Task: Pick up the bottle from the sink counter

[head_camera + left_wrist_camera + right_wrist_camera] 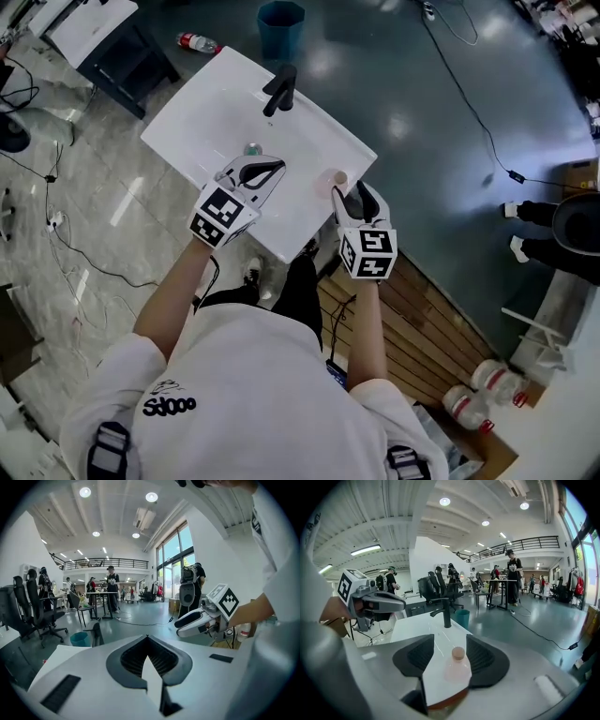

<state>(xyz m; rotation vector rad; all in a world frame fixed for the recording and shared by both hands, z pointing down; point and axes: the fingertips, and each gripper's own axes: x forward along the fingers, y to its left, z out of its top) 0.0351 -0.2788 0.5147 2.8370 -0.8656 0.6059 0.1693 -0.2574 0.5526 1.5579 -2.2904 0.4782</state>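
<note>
1. Standing upright near the right front edge of the white sink counter [216,103], the pale pink translucent plastic bottle [456,665] has its long axis vertical.
2. Right gripper [450,640]: jaws spread wide and grasping nothing. The bottle sits just ahead, framed between the pads, untouched.
3. Left gripper [147,638]: jaws pressed together and empty, hovering over the basin.
4. Judgement: the right gripper is nearer and should advance straight, then close.

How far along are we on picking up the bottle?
Done: the right gripper is lined up, jaws open with the bottle framed between them. In hand: nothing is gripped; the bottle stands upright on the sink counter. Still to do: close on it and lift.
</note>
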